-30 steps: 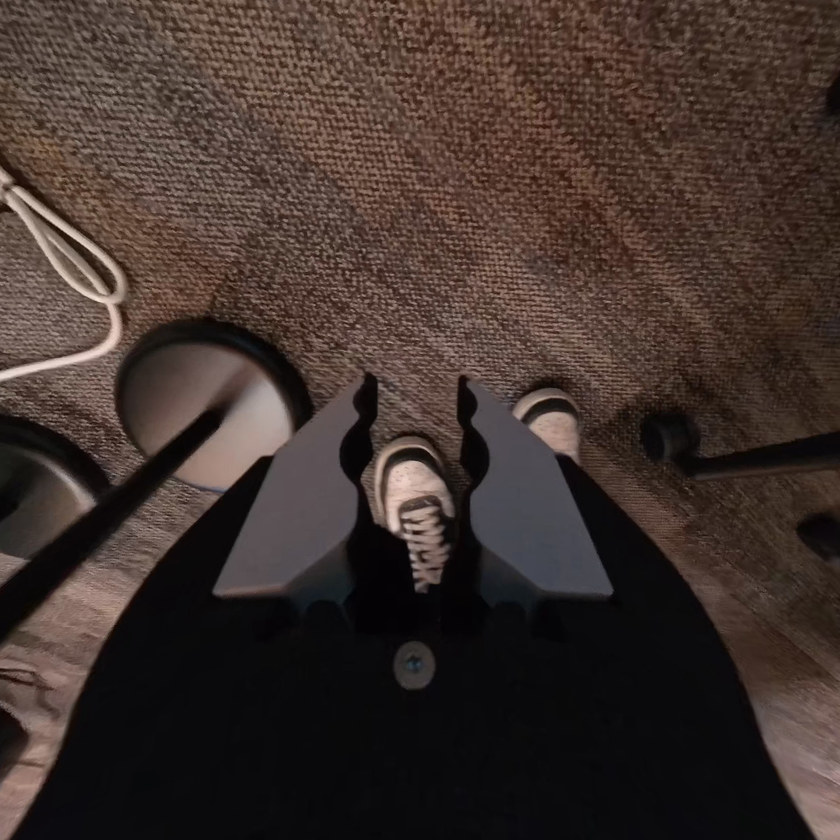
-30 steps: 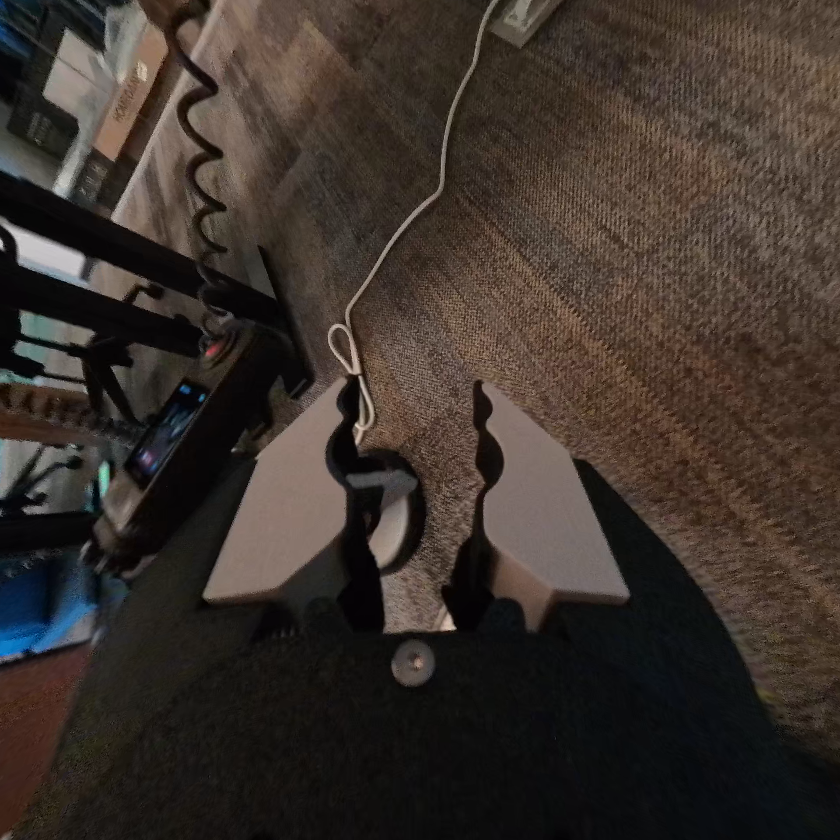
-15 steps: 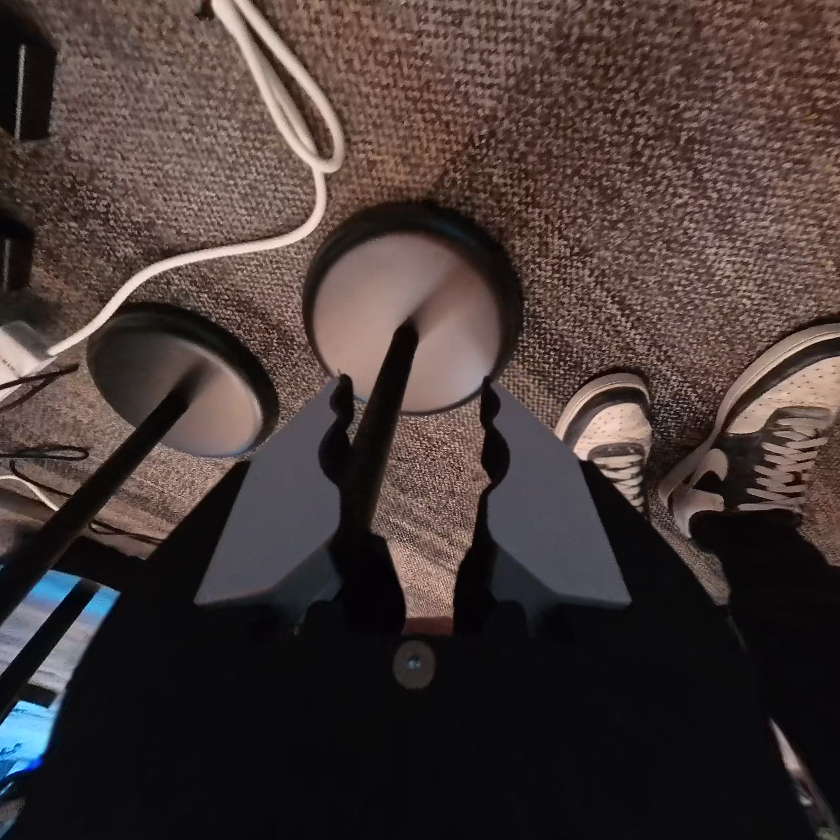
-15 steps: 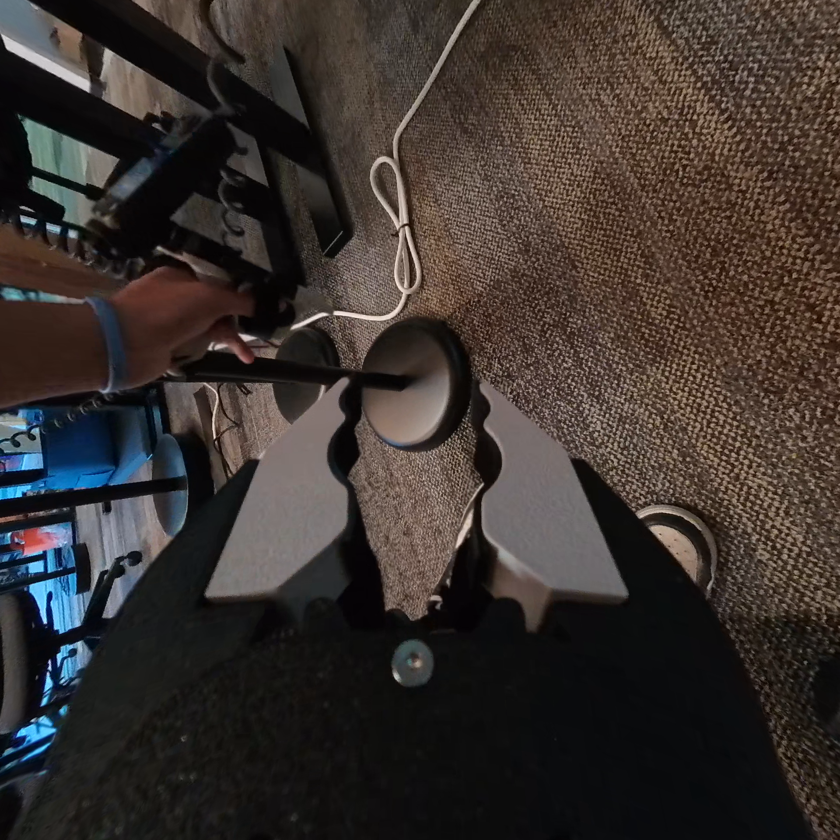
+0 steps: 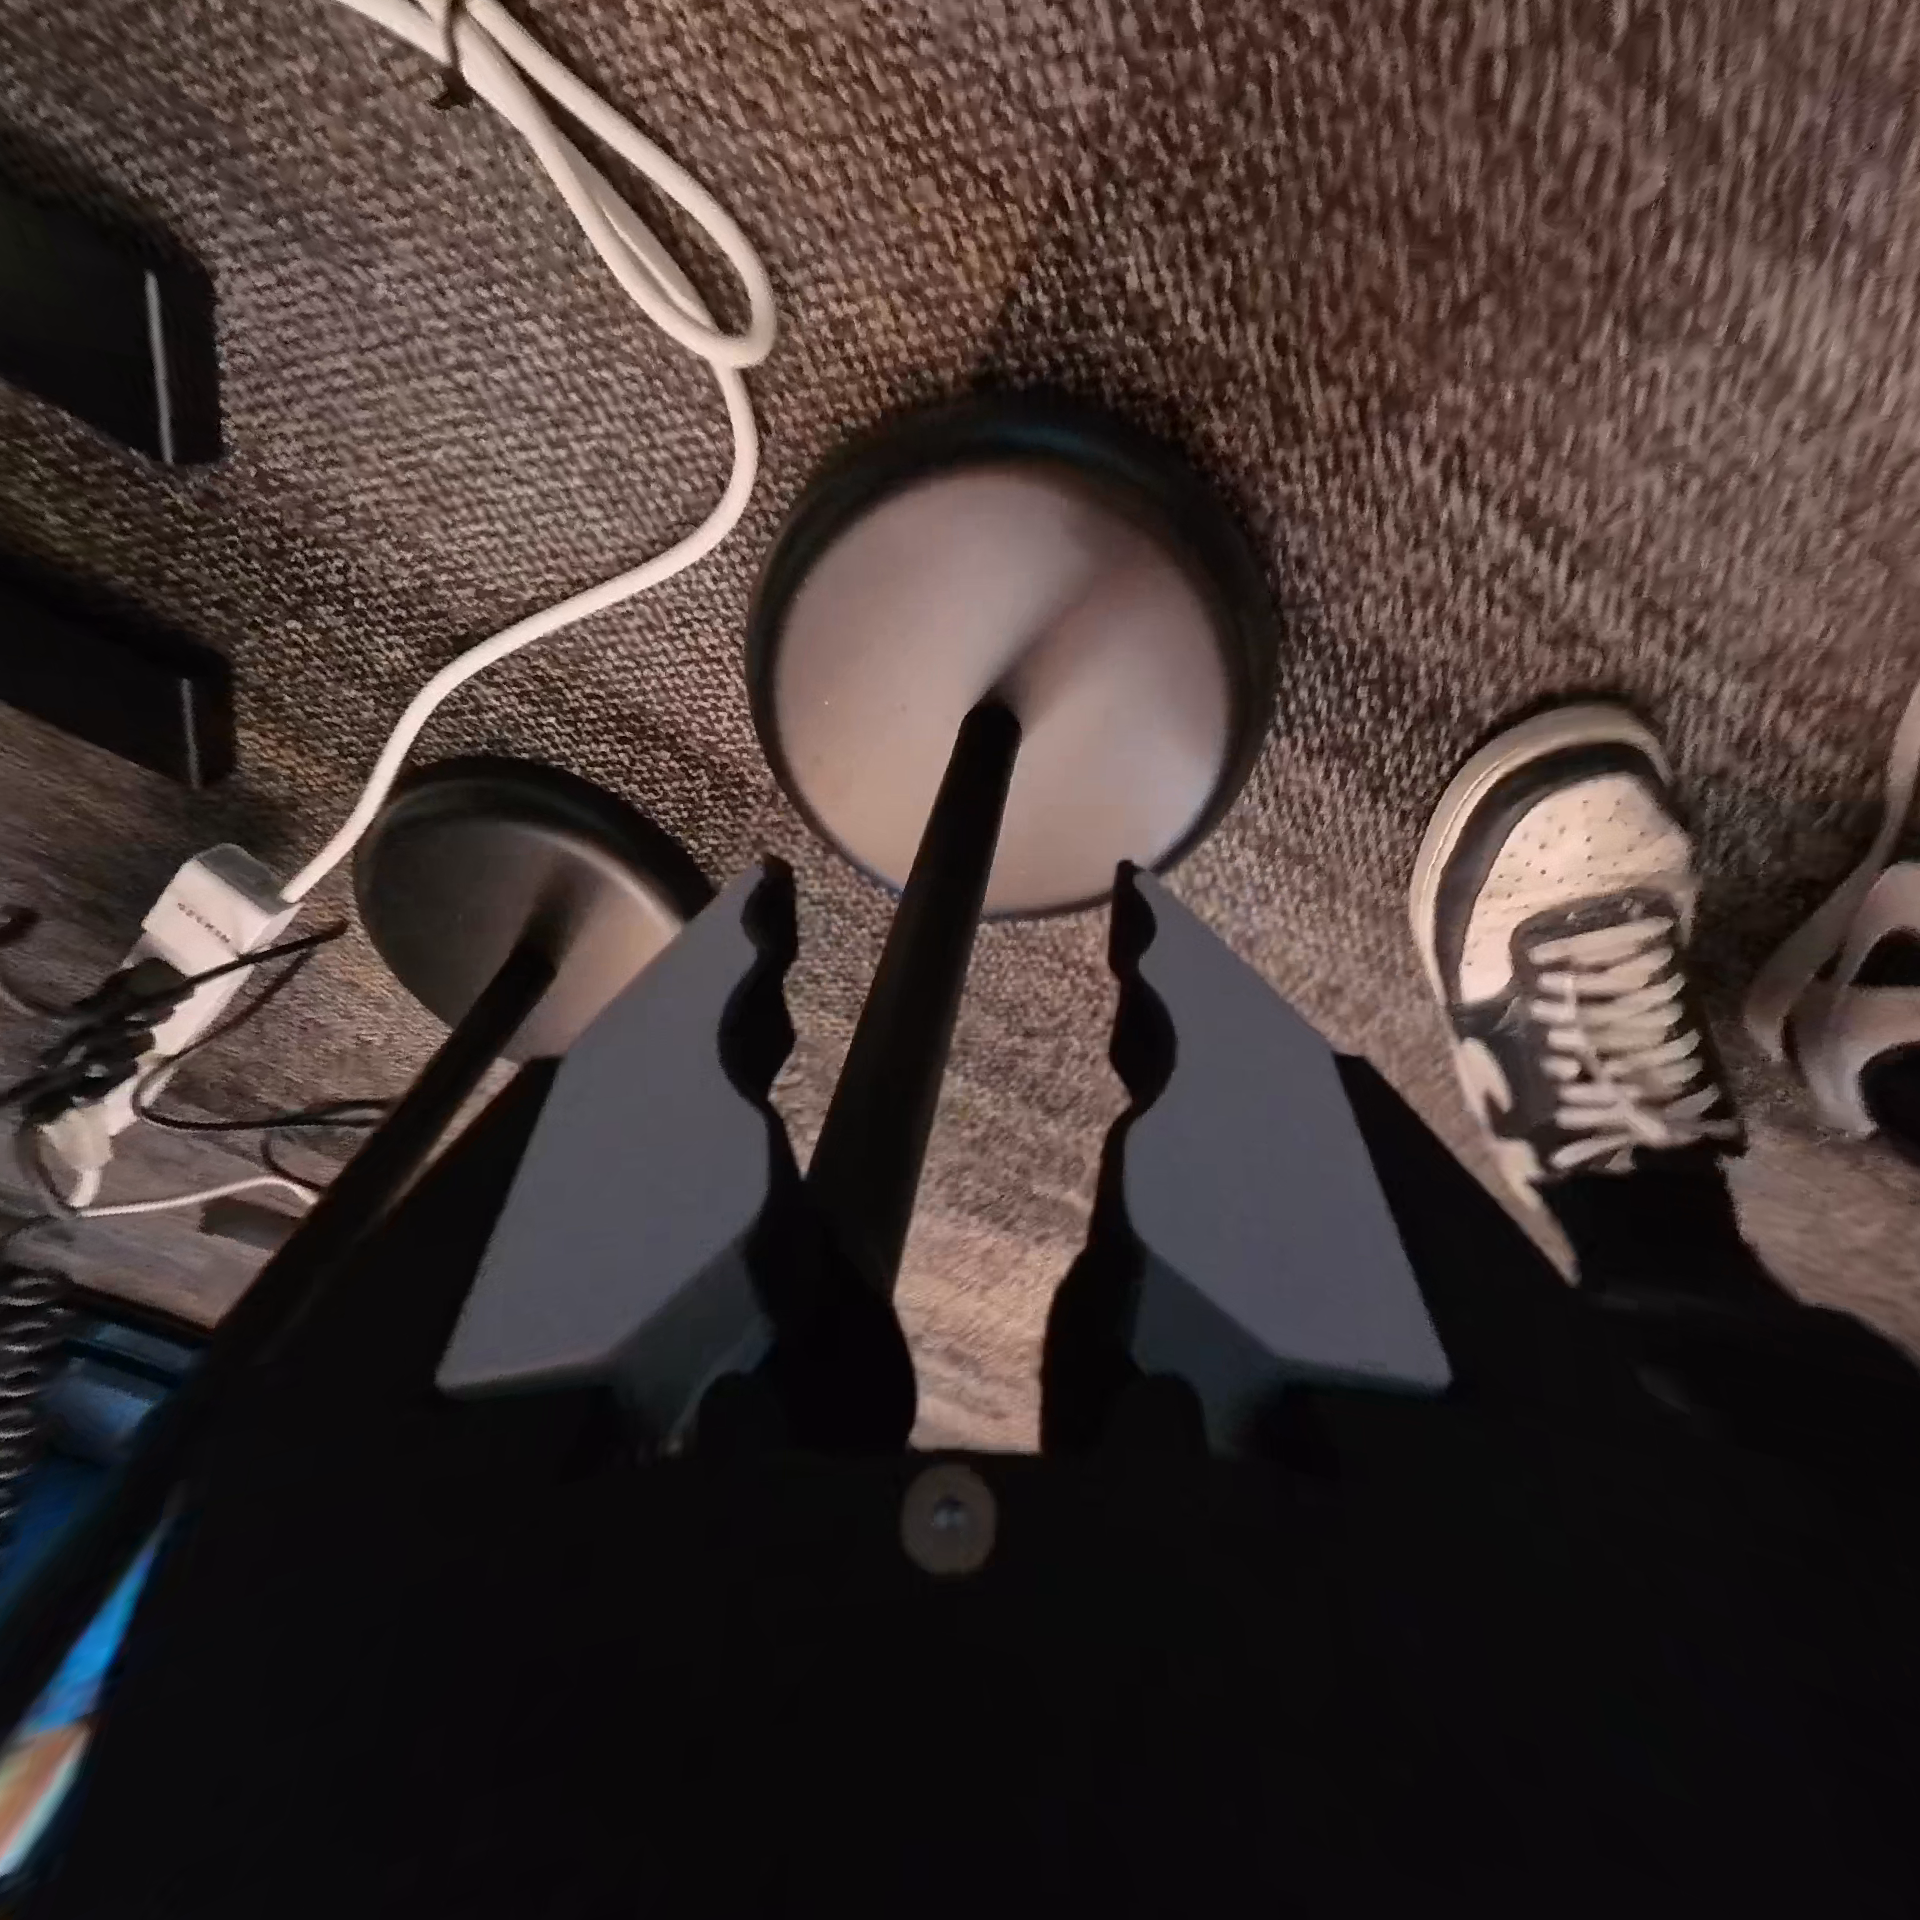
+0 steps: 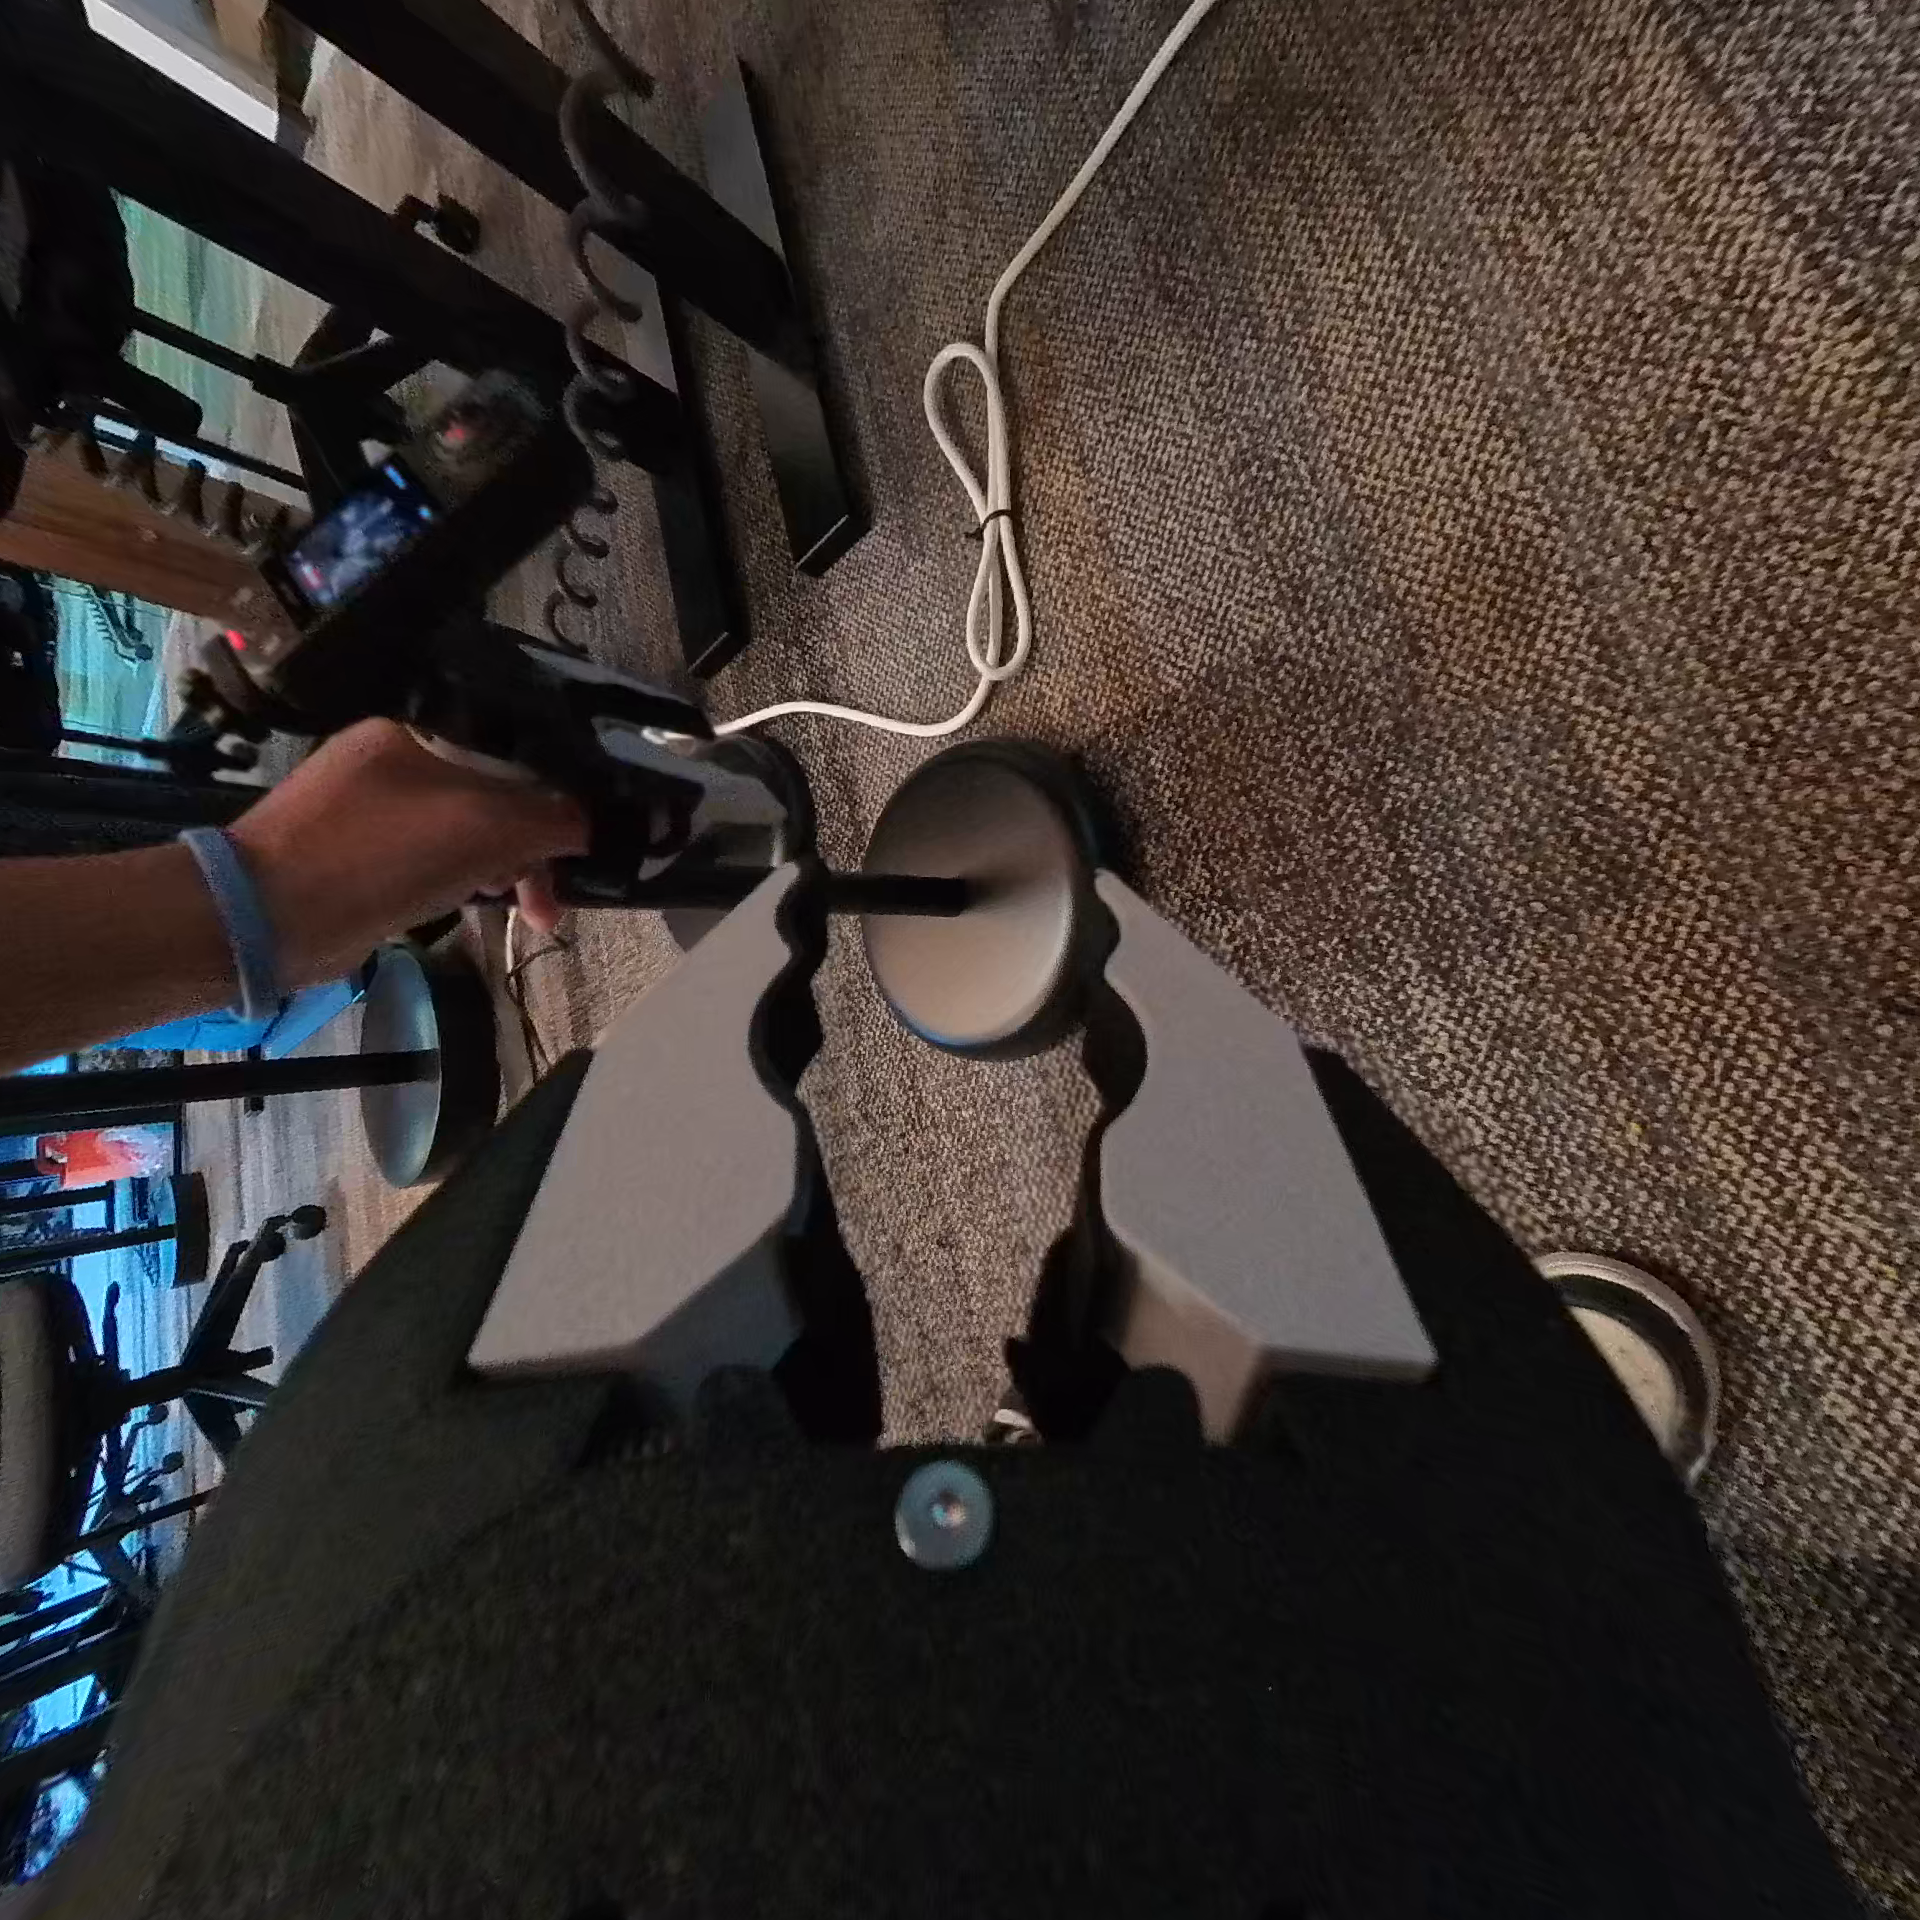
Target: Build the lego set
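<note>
No lego pieces show in either view. Both grippers point down at a brown carpet. My left gripper is open and empty. The black pole of a floor stand runs up through the gap between its fingers without touching them, down to a round grey base. My right gripper is open and empty, with the same round base beyond its tips. In the right wrist view a hand holds the left gripper beside that pole.
A second round base, a looped white cable and a white power strip lie on the left. Two black-and-white shoes stand on the right. Black table feet, a coiled cord and a floor disc show in the right wrist view. My right fingertips sit around 25 centimetres from my left ones. The brown carpet is about 30 centimetres from my left fingertips and 40 centimetres from my right.
Both views swung across the floor. The left gripper moved from over a shoe to over the stand, its pole now between the fingers. The hand with the left gripper came into the right view.
</note>
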